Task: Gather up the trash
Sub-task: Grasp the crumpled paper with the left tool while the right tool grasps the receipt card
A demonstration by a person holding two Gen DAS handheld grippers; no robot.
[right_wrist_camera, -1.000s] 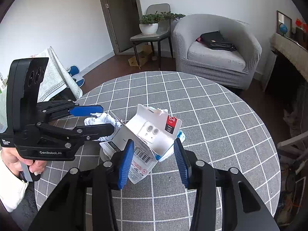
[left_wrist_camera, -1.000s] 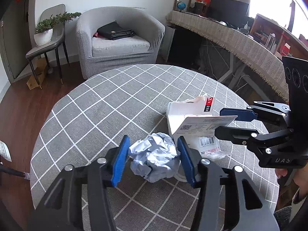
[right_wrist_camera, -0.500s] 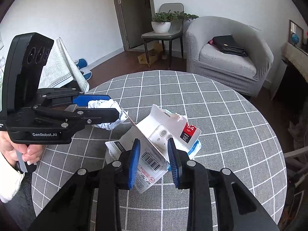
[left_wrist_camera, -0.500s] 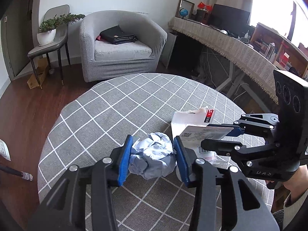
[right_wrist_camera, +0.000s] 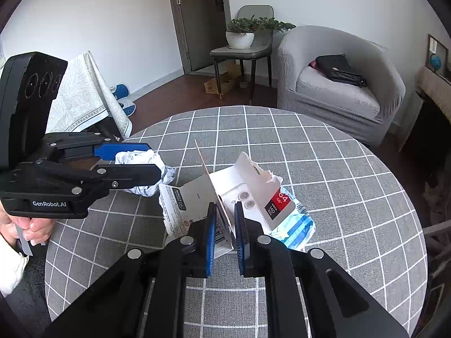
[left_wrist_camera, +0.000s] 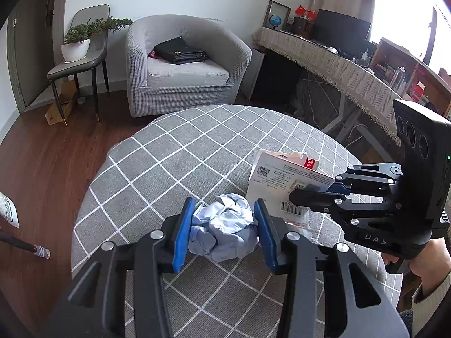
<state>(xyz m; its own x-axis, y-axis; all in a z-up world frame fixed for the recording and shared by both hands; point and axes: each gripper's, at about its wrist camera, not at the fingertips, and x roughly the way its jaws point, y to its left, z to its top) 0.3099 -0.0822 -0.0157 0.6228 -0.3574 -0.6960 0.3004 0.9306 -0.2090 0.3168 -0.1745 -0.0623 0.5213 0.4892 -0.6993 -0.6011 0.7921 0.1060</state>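
Note:
My left gripper (left_wrist_camera: 222,232) is shut on a crumpled ball of white paper (left_wrist_camera: 224,229) and holds it over the round table. The ball also shows in the right wrist view (right_wrist_camera: 143,173), between the left gripper's blue pads (right_wrist_camera: 124,150). My right gripper (right_wrist_camera: 225,232) is shut on a torn white cardboard phone box (right_wrist_camera: 245,197) with a red label. The box also shows in the left wrist view (left_wrist_camera: 282,180), held by the right gripper (left_wrist_camera: 313,193). A blue and white plastic wrapper (right_wrist_camera: 298,225) lies under the box.
The round table has a grey checked cloth (left_wrist_camera: 183,152). Behind it stand a grey armchair (left_wrist_camera: 180,64) with a black bag, and a chair with a potted plant (left_wrist_camera: 76,45). A long covered desk (left_wrist_camera: 338,67) runs along the right.
Both grippers closed: the left onto the paper ball, the right onto the box. Both rose, and the table looks farther away.

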